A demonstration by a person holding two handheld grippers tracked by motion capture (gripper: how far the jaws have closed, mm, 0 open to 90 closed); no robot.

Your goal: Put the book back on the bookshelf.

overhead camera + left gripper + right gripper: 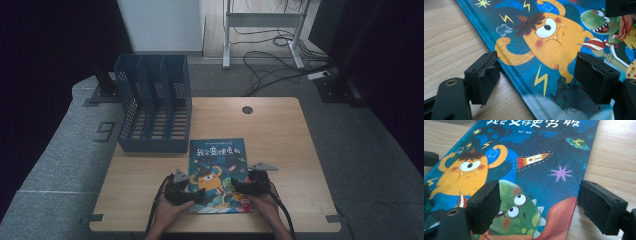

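A picture book (pixel 217 170) with a blue cover, an orange monster and a green dinosaur lies flat on the wooden table (pixel 280 130), near its front edge. My left gripper (pixel 196 193) is at the book's lower left. In the left gripper view its jaws (pixel 540 75) stand wide apart across the book's (pixel 554 37) left edge, one pad over bare wood, the other over the cover. My right gripper (pixel 236 188) is at the lower right. Its jaws (pixel 543 206) straddle the book's (pixel 536 157) right edge, also wide apart. Neither gripper's pads press on the book.
A blue slotted file organiser (pixel 152 110) stands at the table's back left, just beyond the book's far left corner. A round cable hole (pixel 247 110) sits in the tabletop at the back. Cables (pixel 280 65) and a desk frame lie on the floor beyond.
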